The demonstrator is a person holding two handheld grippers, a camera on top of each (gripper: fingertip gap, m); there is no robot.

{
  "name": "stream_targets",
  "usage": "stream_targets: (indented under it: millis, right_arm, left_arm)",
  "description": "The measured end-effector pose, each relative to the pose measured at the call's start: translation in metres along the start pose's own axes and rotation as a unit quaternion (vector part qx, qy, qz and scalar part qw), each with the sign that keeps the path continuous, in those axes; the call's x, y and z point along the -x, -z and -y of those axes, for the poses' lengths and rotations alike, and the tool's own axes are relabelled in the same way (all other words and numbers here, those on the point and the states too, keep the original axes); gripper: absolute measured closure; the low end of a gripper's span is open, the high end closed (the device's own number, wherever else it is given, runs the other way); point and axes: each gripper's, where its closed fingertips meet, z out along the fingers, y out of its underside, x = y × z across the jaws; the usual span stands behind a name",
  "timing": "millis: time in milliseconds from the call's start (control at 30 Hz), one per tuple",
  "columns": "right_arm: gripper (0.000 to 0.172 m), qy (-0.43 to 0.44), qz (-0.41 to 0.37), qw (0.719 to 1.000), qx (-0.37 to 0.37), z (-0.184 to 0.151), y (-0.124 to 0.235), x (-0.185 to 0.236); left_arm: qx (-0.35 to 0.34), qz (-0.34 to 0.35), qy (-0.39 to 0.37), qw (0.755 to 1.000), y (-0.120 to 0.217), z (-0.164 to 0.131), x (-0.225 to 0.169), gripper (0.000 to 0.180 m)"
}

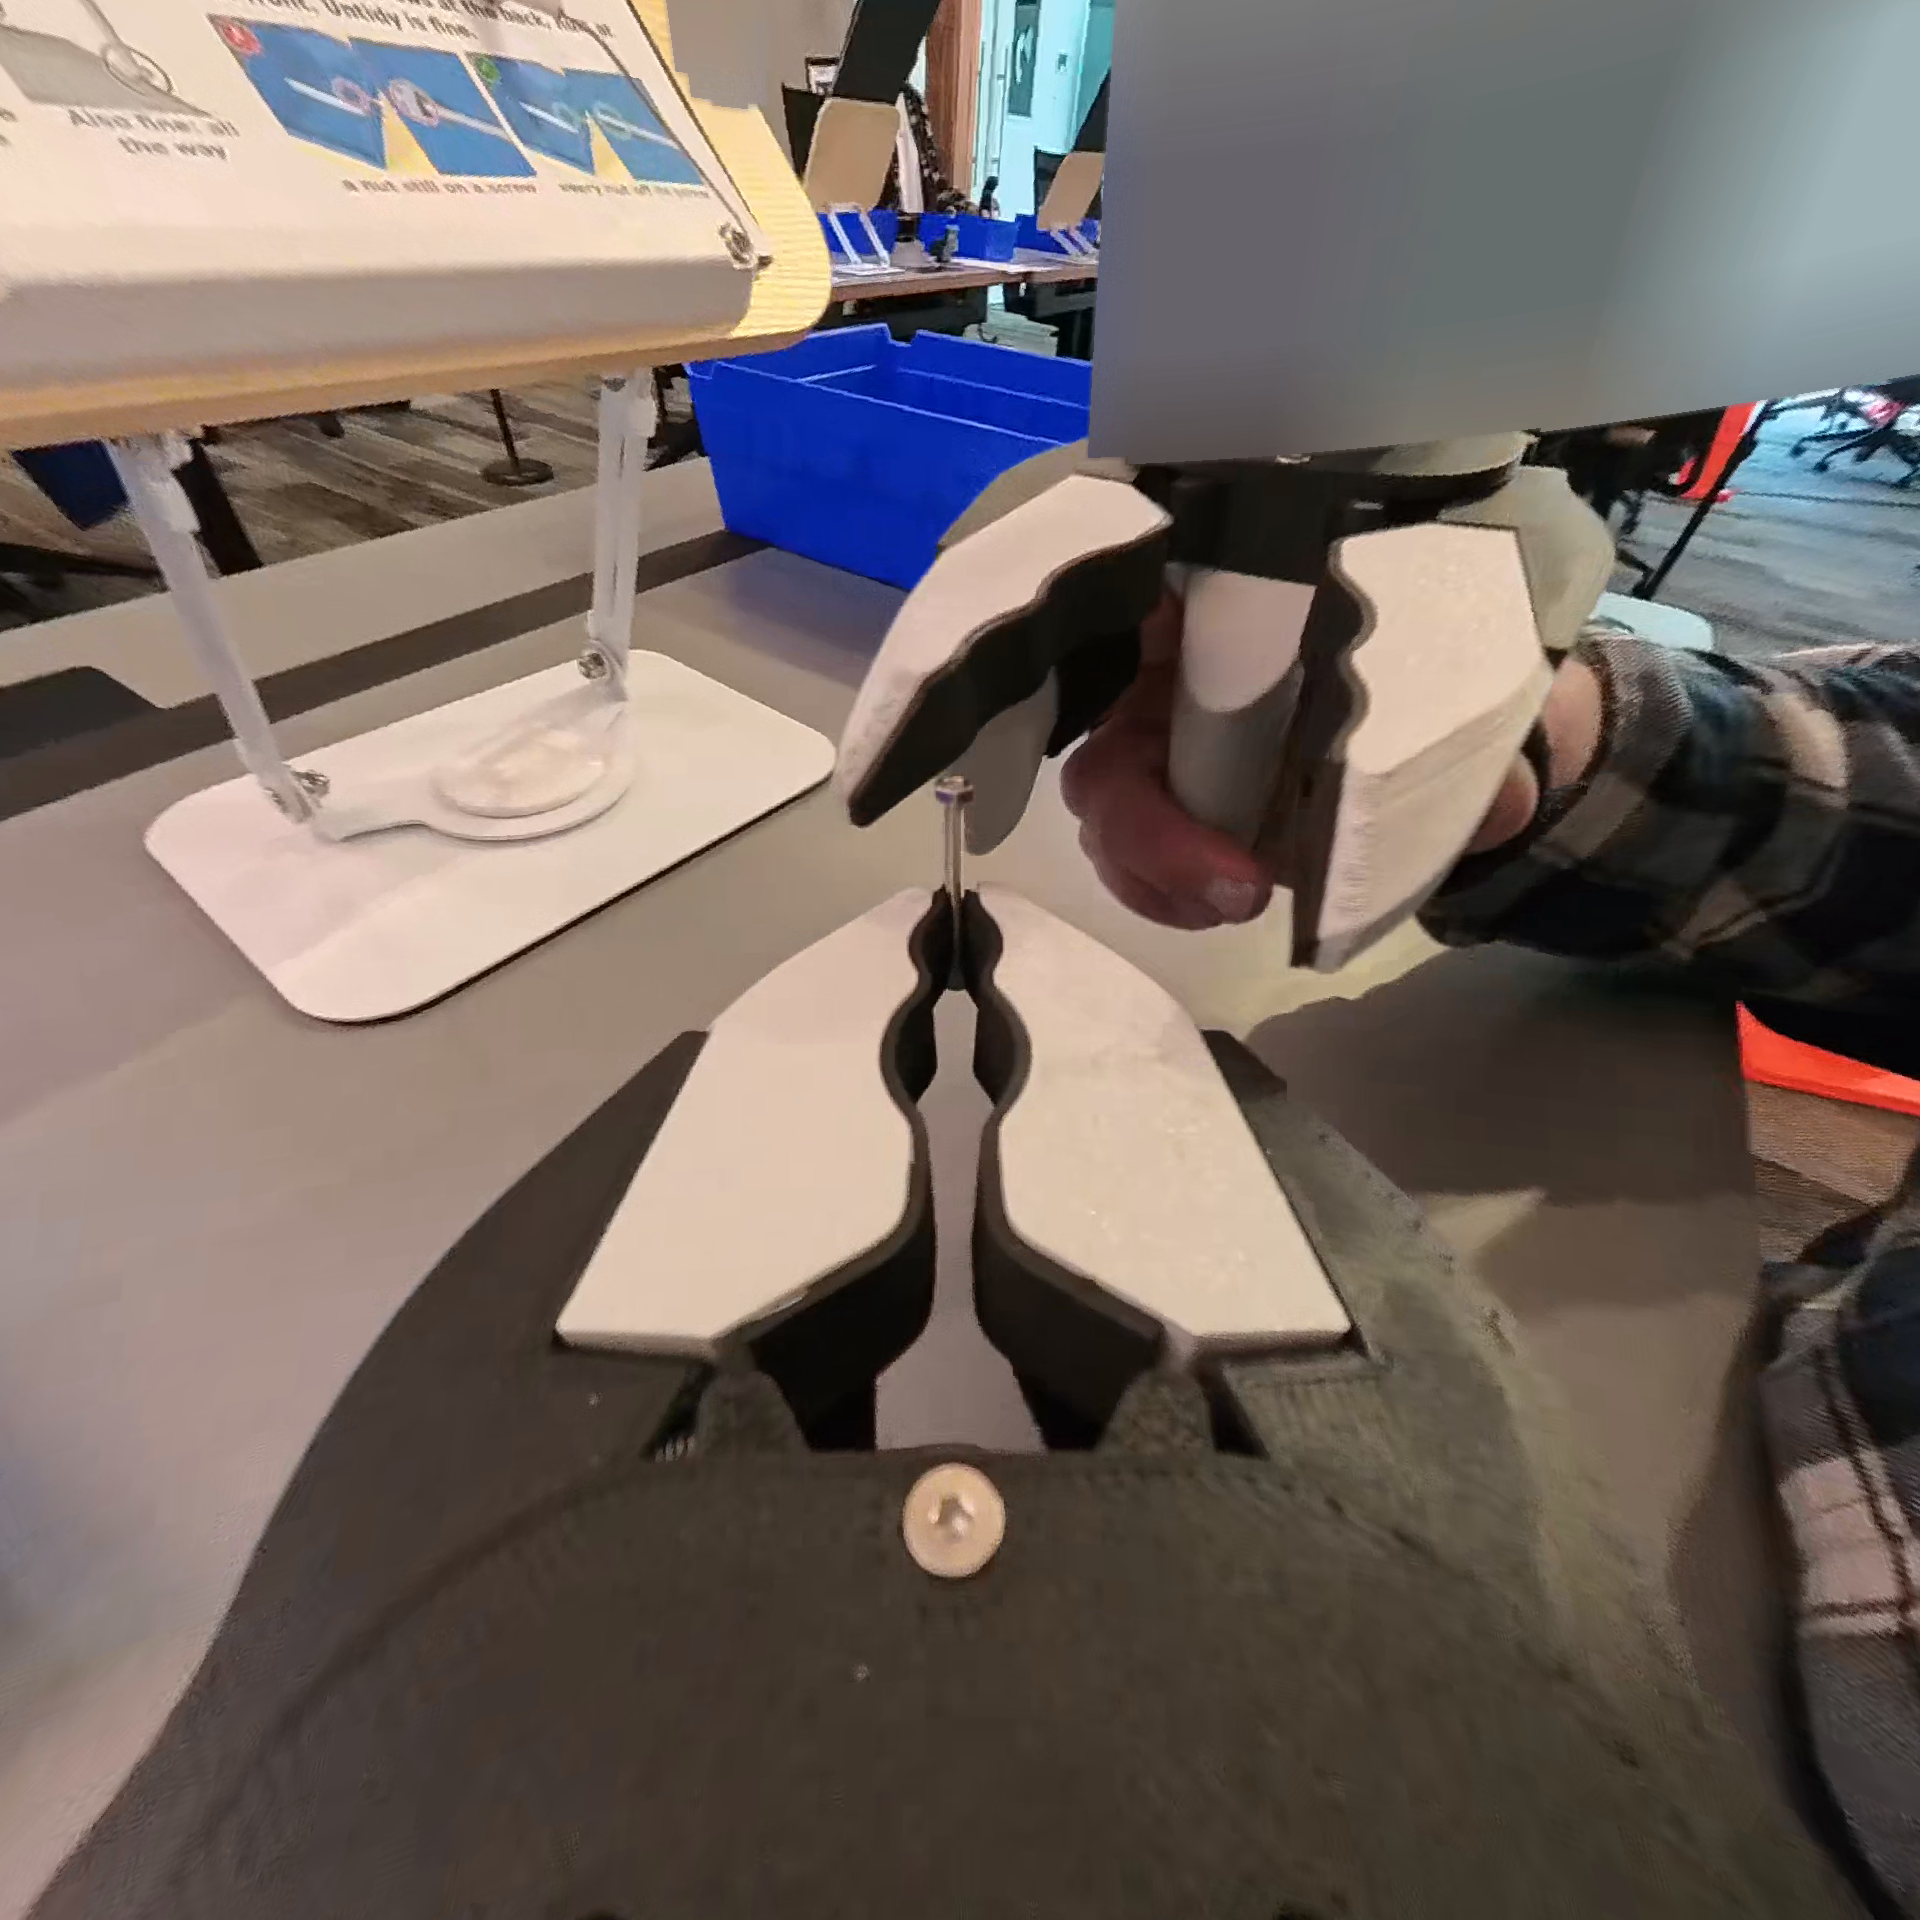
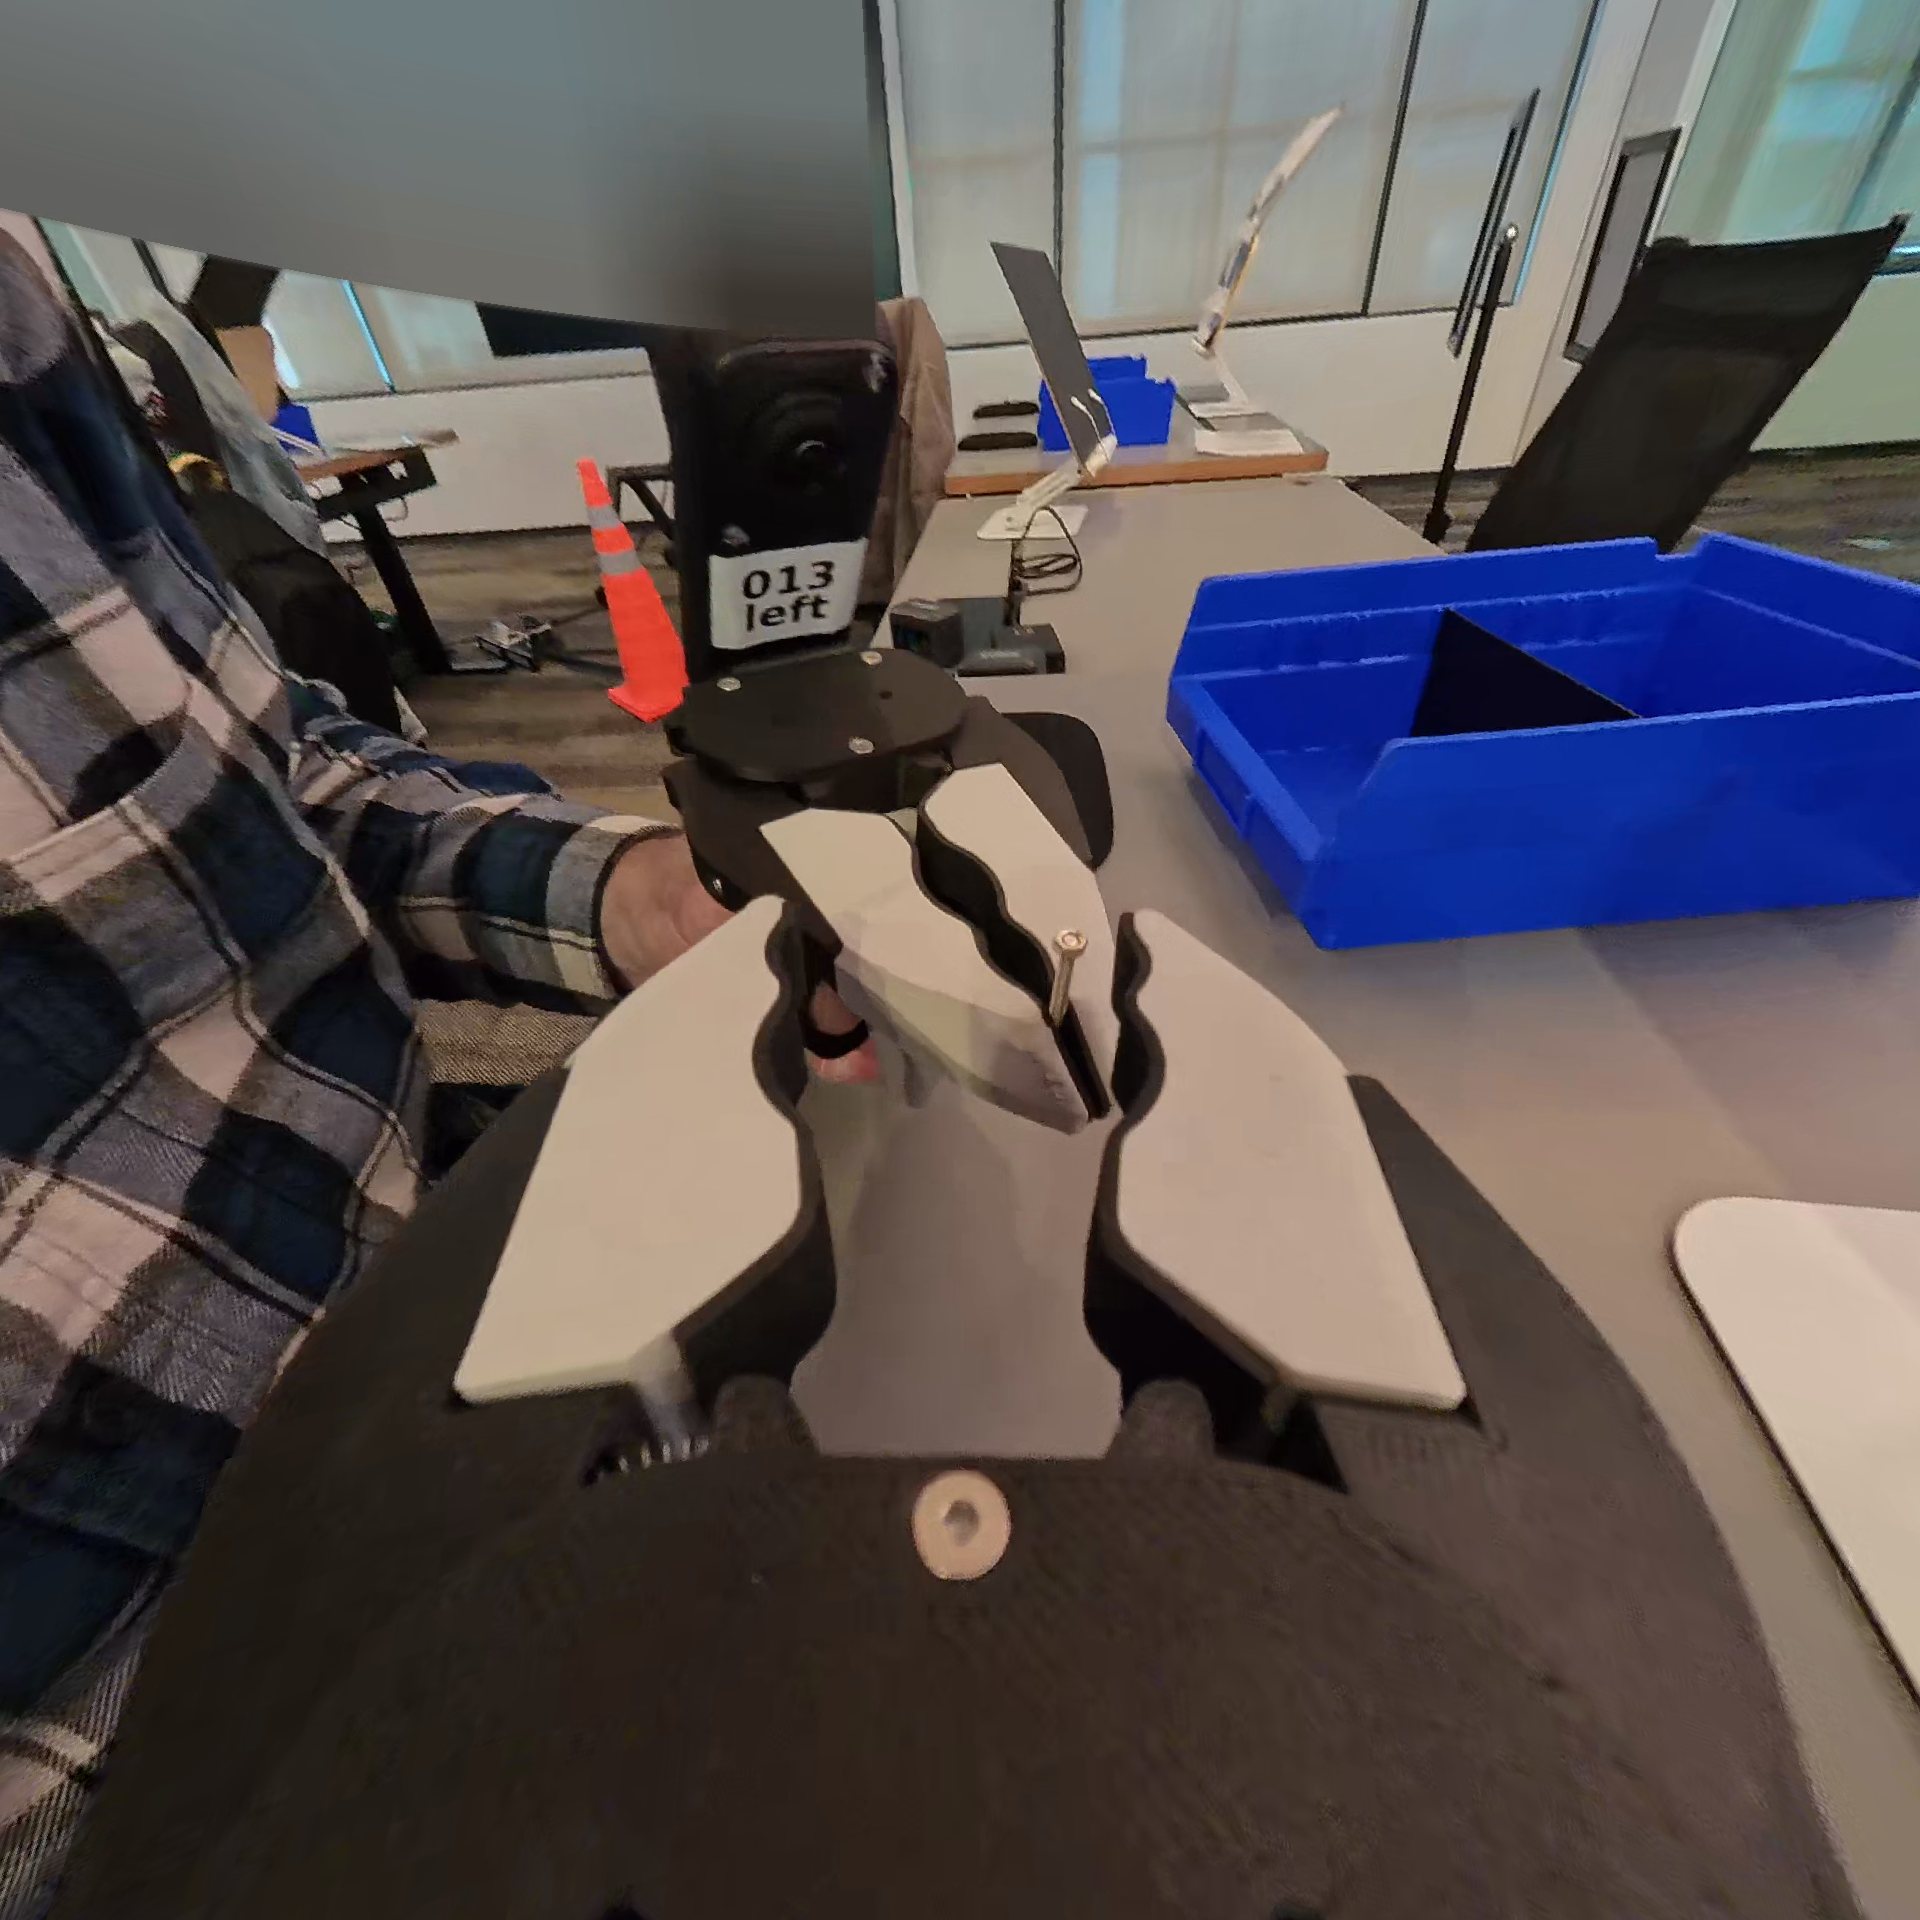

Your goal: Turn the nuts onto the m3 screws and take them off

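Fingers of the left gripper point(image 1: 954, 914) are closed on a slim silver screw point(image 1: 952, 842); both dark pads press its lower shank at the very tips. Screw stands upright out of the fingertips, with a small nut point(image 1: 953, 792) at its top end, purple tint visible on the nut.

Right gripper point(image 1: 1091, 852) comes in from the upper right of the left wrist view, jaws spread wide. One of its fingers point(image 1: 997, 665) sits just beside the nut, apparently touching or nearly so; cannot tell which. The other finger stands well apart from the screw. Nothing is clamped between them. A hand point(image 1: 1164, 831) in a plaid sleeve point(image 1: 1714, 810) holds this gripper's handle.

Right wrist view confirms: own fingers point(image 2: 675, 1122) wide apart, the left gripper point(image 2: 1081, 1101) reaching into the gap between them, the screw point(image 2: 1065, 977) close to the inner face of the right-hand finger.

Surroundings, on the grey table point(image 1: 312, 1195):
- white stand base point(image 1: 499, 831), to the left of the grippers, carrying a tilted instruction board point(image 1: 364, 177)
- blue bin point(image 2: 1558, 727) with a black divider point(image 2: 1507, 675), beyond the grippers
- orange traffic cone point(image 2: 629, 603) on the floor past the table edge
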Motion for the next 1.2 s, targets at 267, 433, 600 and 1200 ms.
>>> stream_targets:
  millis: [267, 433, 600, 1200]
  right_arm:
    - [0.113, -0.018, 0.021, 0.999, -0.017, -0.001, -0.001, 0.004]
    - [0.114, -0.022, 0.026, 0.999, -0.02, -0.002, 0.001, 0.005]
    - [0.115, -0.023, 0.023, 0.999, -0.021, -0.003, 0.003, 0.005]
    - [0.119, -0.021, 0.041, 0.998, -0.032, 0.0, 0.001, 0.006]
  left_arm:
    - [-0.006, -0.031, 0.034, 0.999, -0.001, 0.0, -0.005, 0.179]
    - [-0.006, -0.034, 0.038, 0.999, -0.001, 0.0, -0.005, 0.179]
    - [-0.011, -0.036, 0.044, 0.998, 0.0, 0.001, -0.005, 0.179]
    - [-0.013, -0.052, 0.053, 0.997, -0.001, 0.002, -0.011, 0.179]
